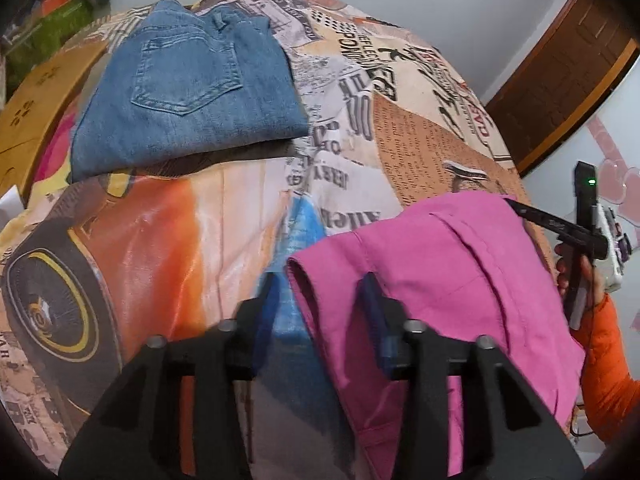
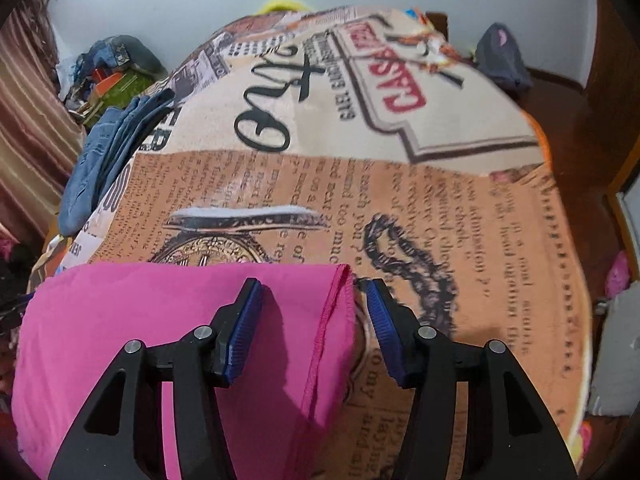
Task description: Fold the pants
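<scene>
Pink pants [image 1: 460,280] lie folded on the printed bedspread [image 1: 200,216], near the bed's front edge. My left gripper [image 1: 320,292] is open; its jaws straddle the pants' left folded edge. In the right wrist view the pink pants [image 2: 160,320] fill the lower left. My right gripper [image 2: 314,300] is open and straddles their right hemmed edge. The right gripper also shows in the left wrist view [image 1: 576,232] at the pants' far right corner.
Folded blue jeans [image 1: 188,92] lie at the back left of the bed, also seen edge-on in the right wrist view [image 2: 100,160]. A pile of clothes [image 2: 116,68] sits beyond the bed. A wooden door [image 1: 560,80] stands at right.
</scene>
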Demonstrator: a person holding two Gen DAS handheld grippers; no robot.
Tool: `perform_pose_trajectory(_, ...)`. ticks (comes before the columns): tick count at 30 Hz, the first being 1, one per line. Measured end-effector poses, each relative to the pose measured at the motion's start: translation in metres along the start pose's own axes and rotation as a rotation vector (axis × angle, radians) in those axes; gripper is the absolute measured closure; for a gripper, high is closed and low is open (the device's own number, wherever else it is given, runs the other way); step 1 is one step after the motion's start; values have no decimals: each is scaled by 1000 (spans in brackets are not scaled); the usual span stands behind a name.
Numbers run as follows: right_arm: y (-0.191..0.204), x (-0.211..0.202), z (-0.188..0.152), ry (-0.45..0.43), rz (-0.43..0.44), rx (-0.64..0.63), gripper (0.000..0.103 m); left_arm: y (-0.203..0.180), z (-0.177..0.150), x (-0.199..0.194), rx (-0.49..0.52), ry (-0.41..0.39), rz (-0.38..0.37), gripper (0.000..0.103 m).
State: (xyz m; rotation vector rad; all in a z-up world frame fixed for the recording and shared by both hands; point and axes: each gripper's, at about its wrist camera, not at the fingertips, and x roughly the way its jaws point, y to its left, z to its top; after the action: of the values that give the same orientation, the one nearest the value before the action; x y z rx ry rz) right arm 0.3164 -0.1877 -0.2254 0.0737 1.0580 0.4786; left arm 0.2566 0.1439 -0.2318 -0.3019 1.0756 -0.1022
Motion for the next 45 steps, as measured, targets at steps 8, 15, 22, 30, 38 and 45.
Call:
perform_pose_trajectory(8, 11, -2, -3, -38, -31, -69, 98, -13, -1, -4, 72, -49, 116, 93)
perform_pose_trajectory(15, 15, -9, 2, -83, -121, -137, 100, -18, -5, -13, 108, -90, 187, 98)
perform_pose_trajectory(22, 14, 3, 9, -73, -182, -145, 101, -13, -11, -12, 119, -90, 249, 98)
perform_pose_trajectory(30, 6, -6, 16, -40, -122, -76, 94, -15, -4, -33, 119, -99, 187, 88)
perform_pose_trajectory(38, 18, -4, 21, -51, -66, -64, 28, -41, 6, -31, 151, -117, 112, 75)
perform_pose_trajectory(45, 27, 33, 23, 34, -45, -110, 81, -48, 1, -1, 165, -53, 118, 75)
